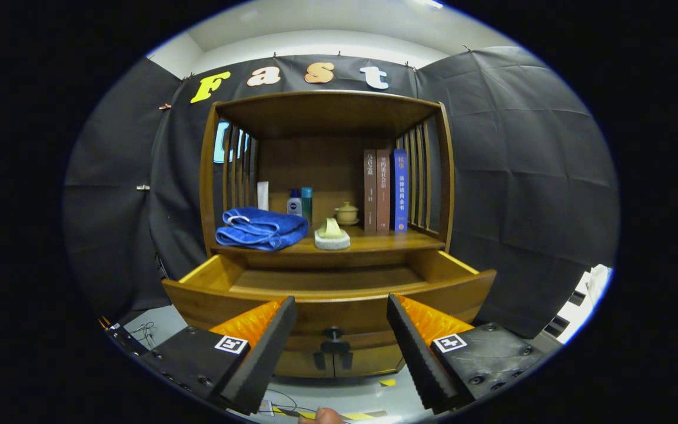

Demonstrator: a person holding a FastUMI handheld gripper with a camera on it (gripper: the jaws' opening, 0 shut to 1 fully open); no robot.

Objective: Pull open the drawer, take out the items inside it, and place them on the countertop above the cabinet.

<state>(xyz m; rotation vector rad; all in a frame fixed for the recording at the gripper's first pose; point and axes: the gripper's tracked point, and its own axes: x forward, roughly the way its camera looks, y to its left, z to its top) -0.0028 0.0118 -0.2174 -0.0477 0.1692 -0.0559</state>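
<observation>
A wooden cabinet stands ahead of me with its drawer point(327, 291) pulled open; what I see of the drawer's floor is bare wood. The drawer's dark knob point(333, 334) sits between and just beyond my fingers. My gripper point(342, 321) is open, its black pads spread wide with nothing between them. On the countertop point(374, 242) above the drawer lie a folded blue towel point(261, 228) at the left and a yellow-green sponge on a white dish point(332, 234) in the middle.
At the back of the countertop stand a white tube point(263, 195), two small bottles point(300, 203), a small lidded cup point(346, 213) and three upright books point(385, 189). Slatted wooden sides and a top shelf enclose the space. A fingertip point(320, 416) shows below the fingers.
</observation>
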